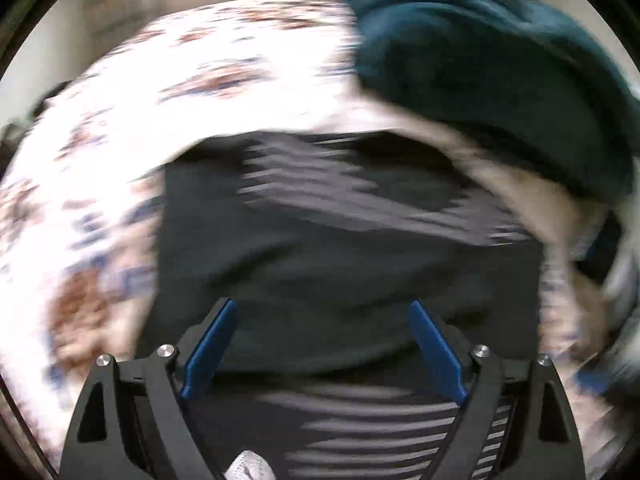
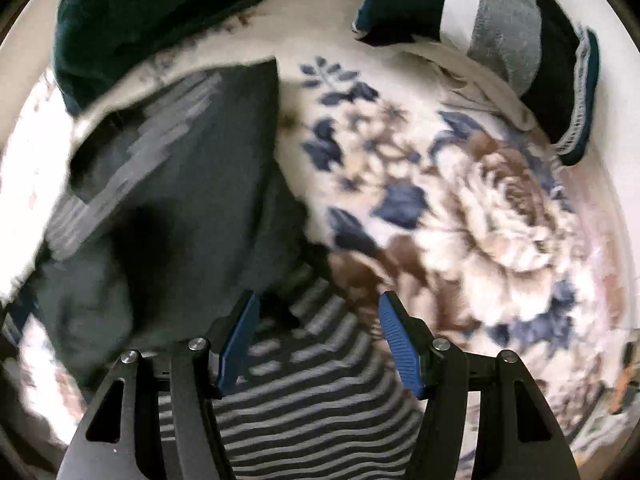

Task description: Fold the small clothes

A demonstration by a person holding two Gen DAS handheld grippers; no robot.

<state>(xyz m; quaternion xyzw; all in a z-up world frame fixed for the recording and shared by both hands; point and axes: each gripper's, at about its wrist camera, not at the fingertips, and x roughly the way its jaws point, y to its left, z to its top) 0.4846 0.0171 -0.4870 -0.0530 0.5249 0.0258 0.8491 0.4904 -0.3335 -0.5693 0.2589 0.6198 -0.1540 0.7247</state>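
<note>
Lying spread on a floral blanket (image 2: 460, 184): a dark garment (image 1: 320, 272) with grey-and-black striped parts, its edges smeared by motion blur in both wrist views. Hard to tell what kind of garment, or how many folds are in it.

Hovering above the dark cloth, left gripper (image 1: 324, 320), jaws spread wide and released, nothing between the blue pads (image 1: 210, 350); cloth showing beneath the gap only.

Hanging over the striped part (image 2: 304, 392) near the garment's edge, right gripper (image 2: 318, 320), jaws parted, gripping nothing visible; contact with the fabric impossible to judge.

Lying at the far side, a dark teal cloth (image 1: 480, 64), partly cut off by the lens rim. Sitting beyond it in the right view, a folded stack of grey, white and dark pieces (image 2: 520, 40), only partly seen.
</note>
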